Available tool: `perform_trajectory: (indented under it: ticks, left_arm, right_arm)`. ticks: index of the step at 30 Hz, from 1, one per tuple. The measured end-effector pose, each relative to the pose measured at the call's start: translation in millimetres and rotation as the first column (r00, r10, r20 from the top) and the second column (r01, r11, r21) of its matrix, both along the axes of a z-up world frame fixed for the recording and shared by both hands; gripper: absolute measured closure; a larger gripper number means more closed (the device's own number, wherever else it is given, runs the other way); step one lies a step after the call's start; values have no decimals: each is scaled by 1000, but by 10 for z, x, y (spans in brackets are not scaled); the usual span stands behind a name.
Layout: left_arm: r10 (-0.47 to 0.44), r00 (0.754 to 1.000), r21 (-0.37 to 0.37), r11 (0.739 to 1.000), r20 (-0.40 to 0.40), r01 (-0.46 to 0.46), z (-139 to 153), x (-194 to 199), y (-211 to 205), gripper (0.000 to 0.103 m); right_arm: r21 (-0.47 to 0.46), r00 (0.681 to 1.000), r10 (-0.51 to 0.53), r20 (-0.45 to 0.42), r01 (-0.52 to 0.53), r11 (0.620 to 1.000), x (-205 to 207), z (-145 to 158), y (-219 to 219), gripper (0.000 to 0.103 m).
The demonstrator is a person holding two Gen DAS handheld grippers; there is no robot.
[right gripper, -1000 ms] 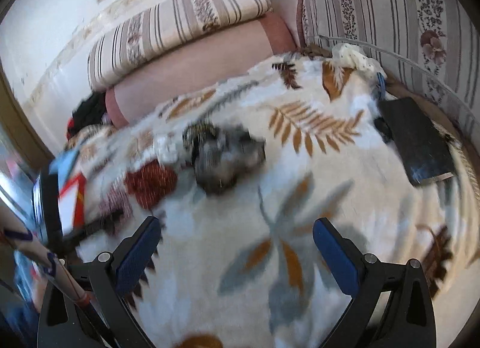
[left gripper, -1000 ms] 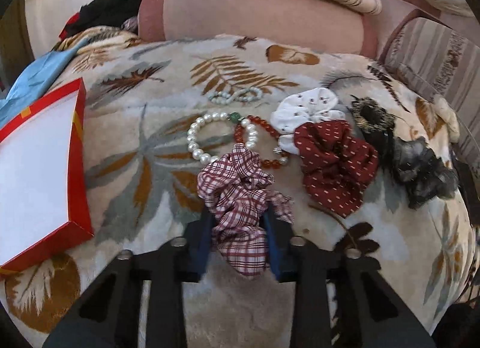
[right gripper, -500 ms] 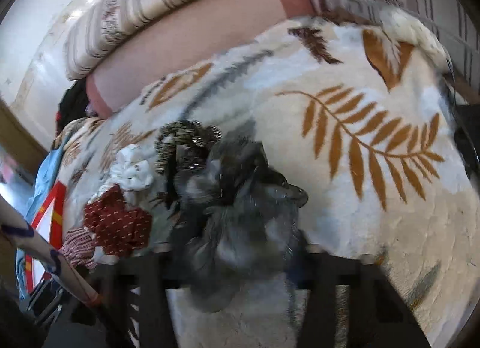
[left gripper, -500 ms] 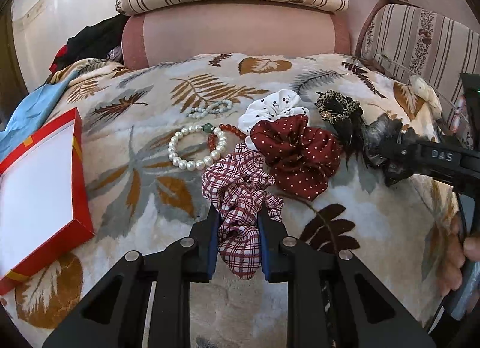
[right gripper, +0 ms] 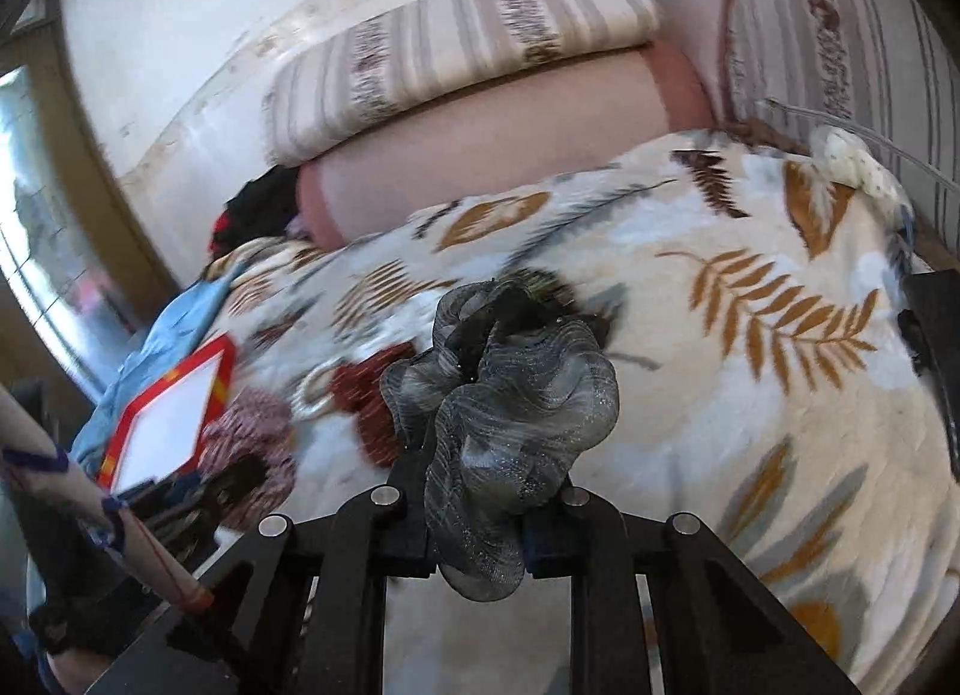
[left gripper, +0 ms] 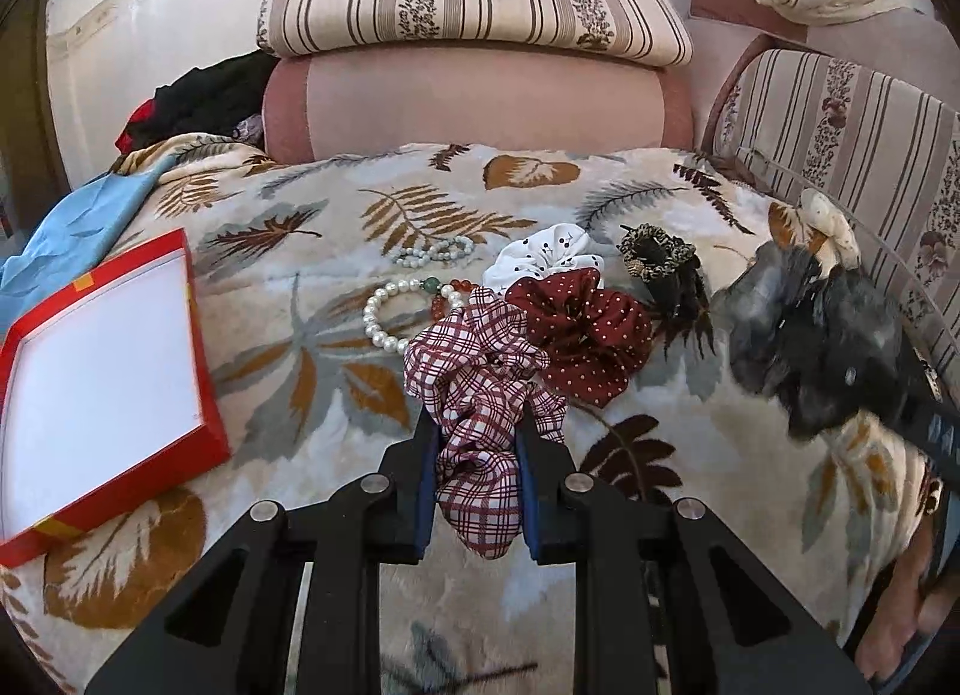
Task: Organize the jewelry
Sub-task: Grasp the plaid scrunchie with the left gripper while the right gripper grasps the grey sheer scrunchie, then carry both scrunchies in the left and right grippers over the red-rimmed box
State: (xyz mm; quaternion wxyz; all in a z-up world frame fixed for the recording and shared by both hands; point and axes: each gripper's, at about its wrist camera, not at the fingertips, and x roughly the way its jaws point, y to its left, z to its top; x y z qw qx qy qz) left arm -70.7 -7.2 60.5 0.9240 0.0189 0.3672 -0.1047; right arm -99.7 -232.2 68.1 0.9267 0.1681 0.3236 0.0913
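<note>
Bare blanket (left gripper: pixel 336 371) lies open between the red box (left gripper: pixel 96 371) and the scrunchie pile (left gripper: pixel 576 329). Cushions (left gripper: pixel 474 89) wall the far side.

No legible text or labels anywhere

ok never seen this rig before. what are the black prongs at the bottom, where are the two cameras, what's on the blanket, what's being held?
There is no robot. A person holds a two-finger gripper in each hand, with a fisheye camera on each looking forward along its fingers, so the black prongs are the gripper itself.

In the left view, the left gripper is shut on a plaid scrunchie. In the right view, the right gripper has its jaws closing around a grey scrunchie, which they pinch.

On the leaf-print blanket lie a red dotted scrunchie, a white scrunchie, a dark scrunchie, a pearl bracelet and an open red box.
</note>
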Motion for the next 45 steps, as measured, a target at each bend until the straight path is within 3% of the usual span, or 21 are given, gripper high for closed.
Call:
perform_trajectory:
  ticks: [7, 20, 45]
  left_arm:
    - [11, 1000, -2, 1000, 16, -11, 90, -234, 96, 82]
    - [26, 998, 27, 999, 62, -28, 242, -584, 218, 81]
    - [80, 994, 12, 997, 78, -81, 315, -670, 384, 81]
  right_arm:
    - [-24, 994, 106, 9, -105, 994, -225, -20, 339, 82]
    - [-30, 989, 150, -2, -149, 988, -460, -47, 487, 82]
    - [-45, 982, 186, -38, -188, 981, -644, -67, 692, 82]
